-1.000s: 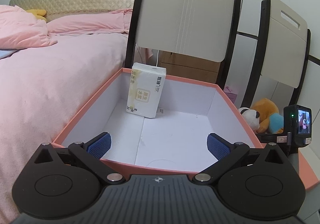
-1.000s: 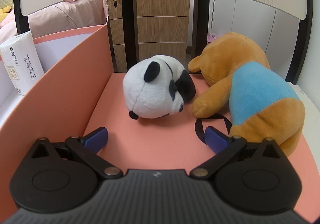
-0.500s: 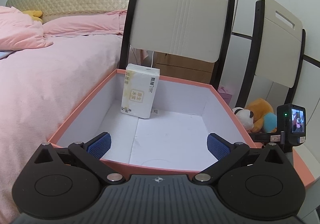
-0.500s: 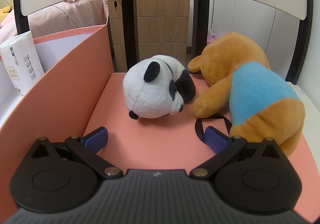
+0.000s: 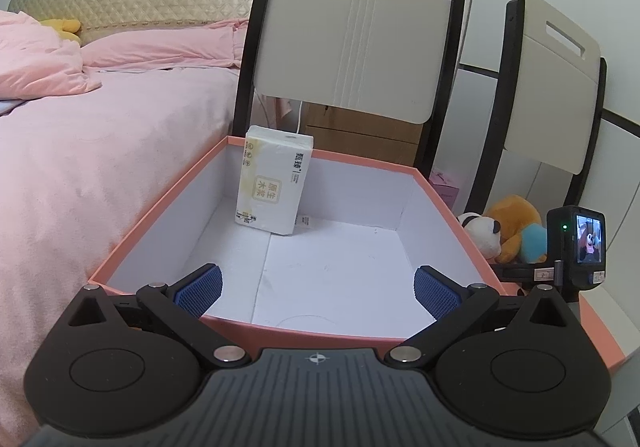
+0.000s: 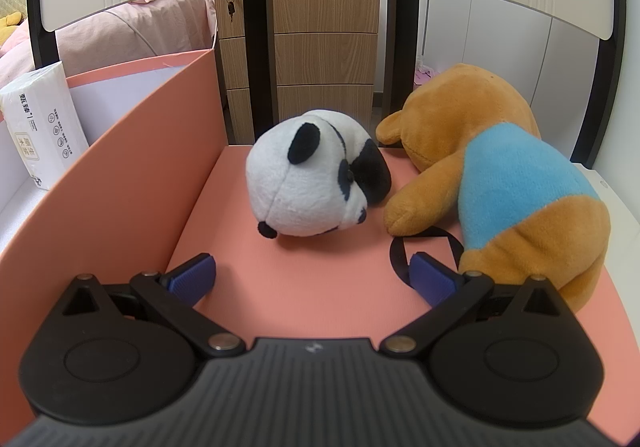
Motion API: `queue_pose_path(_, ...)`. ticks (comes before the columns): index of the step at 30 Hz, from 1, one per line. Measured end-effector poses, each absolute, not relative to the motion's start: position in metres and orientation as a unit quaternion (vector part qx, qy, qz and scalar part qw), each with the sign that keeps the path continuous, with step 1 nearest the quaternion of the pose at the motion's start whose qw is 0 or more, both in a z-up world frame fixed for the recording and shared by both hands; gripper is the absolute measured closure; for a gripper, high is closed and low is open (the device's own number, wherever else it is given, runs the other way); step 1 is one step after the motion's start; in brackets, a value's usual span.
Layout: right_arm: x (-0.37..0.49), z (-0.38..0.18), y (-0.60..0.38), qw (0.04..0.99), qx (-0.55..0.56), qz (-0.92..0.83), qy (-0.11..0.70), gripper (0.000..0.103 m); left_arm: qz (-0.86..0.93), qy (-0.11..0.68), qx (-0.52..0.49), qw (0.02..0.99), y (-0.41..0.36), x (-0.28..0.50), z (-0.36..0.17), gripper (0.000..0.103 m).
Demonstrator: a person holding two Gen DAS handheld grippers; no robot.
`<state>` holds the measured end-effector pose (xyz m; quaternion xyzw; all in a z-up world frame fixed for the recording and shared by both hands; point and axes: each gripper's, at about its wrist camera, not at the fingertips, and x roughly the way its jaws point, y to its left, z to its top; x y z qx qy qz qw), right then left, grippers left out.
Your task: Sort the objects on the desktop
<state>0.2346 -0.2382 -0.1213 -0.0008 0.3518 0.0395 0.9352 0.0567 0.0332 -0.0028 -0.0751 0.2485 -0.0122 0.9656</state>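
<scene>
Tissue pack [image 5: 274,180] upright in box [image 5: 160,207] | panda [image 6: 316,175] beside bear [image 6: 520,175]

We see a salmon-pink box [image 5: 156,207] with white inside, white-and-yellow tissue pack [image 5: 272,183] in it, beside the box a black-and-white panda [image 6: 316,175], orange bear [image 6: 500,171] in blue.

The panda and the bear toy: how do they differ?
The panda is black and white; the bear is orange-brown with a blue shirt. The panda is the smaller, the bear clearly bigger. The panda lies next to the box wall; the bear lies on the far side of it from the box. Both are plush, lie on the salmon-pink lid outside the box, and touch each other.
</scene>
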Motion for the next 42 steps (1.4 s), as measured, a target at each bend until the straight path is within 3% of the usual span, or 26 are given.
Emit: queue_pose_path(42, 0.231, -0.1221, -0.2351, 0.936, 0.002, 0.036, 0.351, 0.0, -0.023, 0.243, -0.069, 0.967, 0.027, 0.0503, -0.0038, 0.0)
